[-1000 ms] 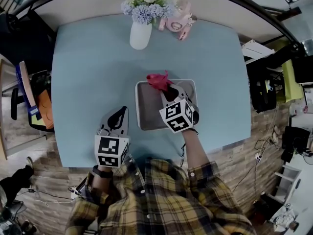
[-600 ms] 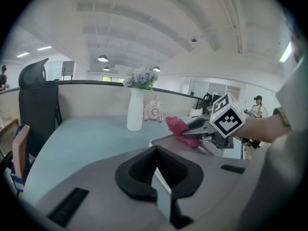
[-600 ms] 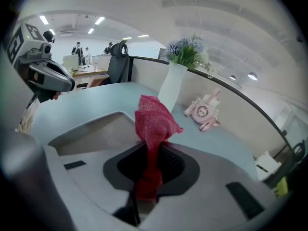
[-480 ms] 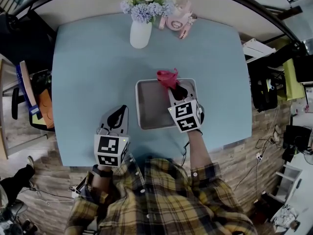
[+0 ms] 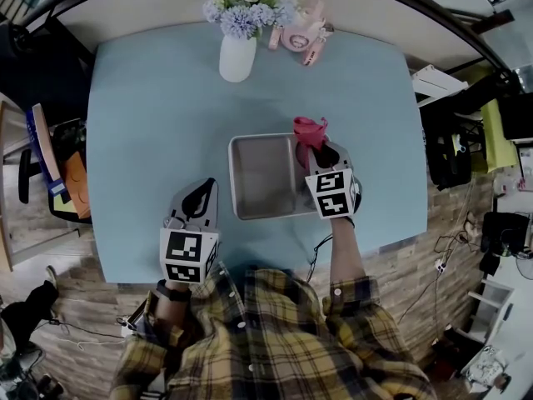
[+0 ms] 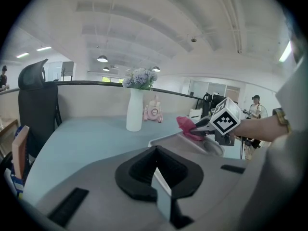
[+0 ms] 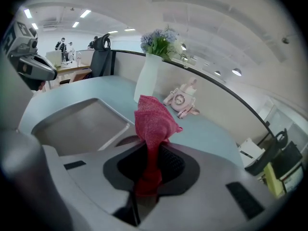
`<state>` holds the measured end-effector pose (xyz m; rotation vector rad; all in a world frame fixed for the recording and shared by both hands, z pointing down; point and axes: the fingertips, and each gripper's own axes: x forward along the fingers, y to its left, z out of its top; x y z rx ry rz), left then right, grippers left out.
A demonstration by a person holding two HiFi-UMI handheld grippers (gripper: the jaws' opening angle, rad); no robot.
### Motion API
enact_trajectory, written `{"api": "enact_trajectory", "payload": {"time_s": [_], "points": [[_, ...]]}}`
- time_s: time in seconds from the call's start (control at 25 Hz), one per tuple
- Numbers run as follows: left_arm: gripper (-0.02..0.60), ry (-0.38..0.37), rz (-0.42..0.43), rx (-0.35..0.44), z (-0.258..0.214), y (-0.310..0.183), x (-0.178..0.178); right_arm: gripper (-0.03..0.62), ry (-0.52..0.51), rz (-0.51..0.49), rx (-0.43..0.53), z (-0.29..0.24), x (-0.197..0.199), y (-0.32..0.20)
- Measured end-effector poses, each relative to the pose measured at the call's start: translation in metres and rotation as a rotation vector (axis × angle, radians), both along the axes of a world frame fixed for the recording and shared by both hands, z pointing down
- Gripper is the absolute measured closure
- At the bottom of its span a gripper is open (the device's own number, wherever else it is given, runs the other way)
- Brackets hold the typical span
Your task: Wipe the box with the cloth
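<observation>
Right claw point(image 5: 315, 147) slid rightward over the box point(image 5: 236, 178) — gripping cloth point(image 5: 309, 128); left claw point(image 5: 202, 190) closed.

Left gripper point(image 5: 198, 197) lower left of centre, jaws together, nothing between them, left arm point(image 5: 171, 307) tucked close to torso. Right gripper point(image 5: 315, 150) right of centre, right arm point(image 5: 341, 252) stretched forward, jaws clamped on red cloth point(image 5: 310, 128).

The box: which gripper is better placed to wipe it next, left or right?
Right. The right gripper is shut on the red cloth at the far right corner of the box; the left gripper is shut and empty, left of it.
</observation>
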<state>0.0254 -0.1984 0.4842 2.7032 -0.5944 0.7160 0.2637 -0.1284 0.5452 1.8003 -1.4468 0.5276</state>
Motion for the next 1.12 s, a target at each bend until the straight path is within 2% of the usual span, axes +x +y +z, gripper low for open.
{"api": "enact_trajectory", "payload": {"time_s": [0.12,0.48,0.84,0.96,1.12], "points": [[0.588,0.0,-0.001,-0.002,0.0,0.0,0.0,0.53,0.002,0.034,-0.003,0.0,0.013,0.01],[0.589,0.007,-0.007,0.009,-0.004,0.001,0.0,0.53,-0.015,0.149,0.067,-0.006,0.036,0.026],[0.589,0.018,-0.004,0.015,-0.009,0.004,-0.003,0.53,-0.056,0.248,0.076,-0.009,0.049,0.04],[0.589,0.023,0.001,0.017,-0.011,0.005,-0.003,0.53,-0.073,0.219,0.098,-0.018,0.037,0.034],[0.588,0.03,0.003,0.02,-0.013,0.007,-0.003,0.53,-0.105,0.108,0.142,-0.031,-0.005,0.013]]}}
